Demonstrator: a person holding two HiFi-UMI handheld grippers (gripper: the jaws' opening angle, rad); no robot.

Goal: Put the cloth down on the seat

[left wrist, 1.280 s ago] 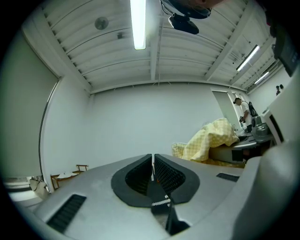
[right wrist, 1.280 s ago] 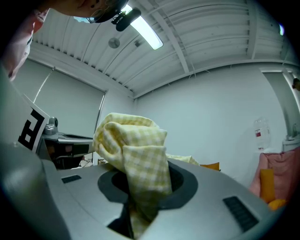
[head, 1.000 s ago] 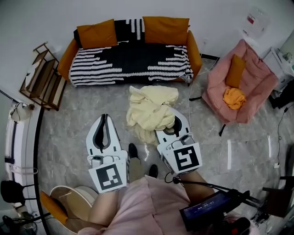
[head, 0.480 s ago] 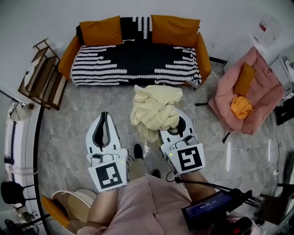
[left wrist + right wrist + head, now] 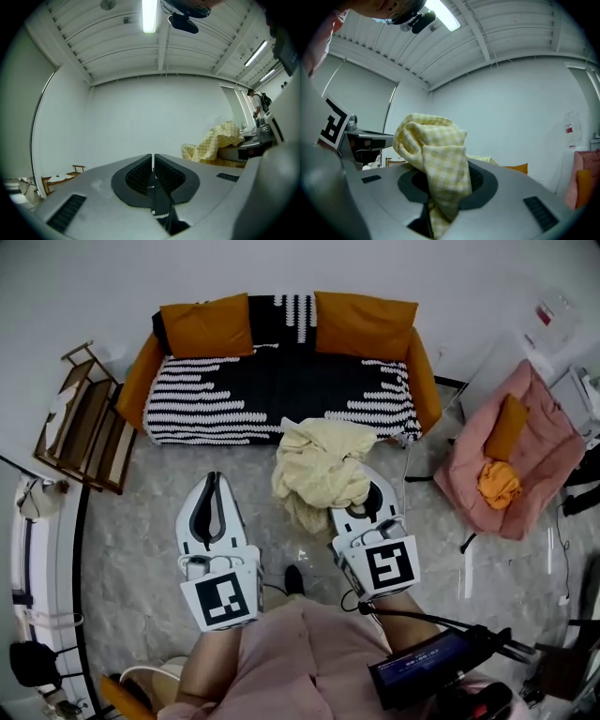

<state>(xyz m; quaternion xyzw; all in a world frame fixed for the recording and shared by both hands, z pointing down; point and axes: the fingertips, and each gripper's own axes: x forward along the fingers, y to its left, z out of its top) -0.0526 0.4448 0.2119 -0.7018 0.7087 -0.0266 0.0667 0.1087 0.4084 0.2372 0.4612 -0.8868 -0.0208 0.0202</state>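
Observation:
A pale yellow checked cloth (image 5: 322,468) hangs bunched from my right gripper (image 5: 367,486), which is shut on it; in the right gripper view the cloth (image 5: 436,161) spills out between the jaws. It hangs over the floor just in front of the sofa seat (image 5: 281,381), which has a black and white striped cover and two orange cushions. My left gripper (image 5: 213,480) is shut with nothing in it, its jaws pressed together (image 5: 153,161), to the left of the cloth.
A wooden rack (image 5: 80,423) stands left of the sofa. A pink armchair (image 5: 520,456) with an orange cushion and an orange cloth stands at the right. The person's pink-clad legs (image 5: 291,662) and a shoe are below.
The person has stepped toward the sofa. The sofa and armchair have shifted down in the head view, and the cloth's top edge now lies just in front of the seat.

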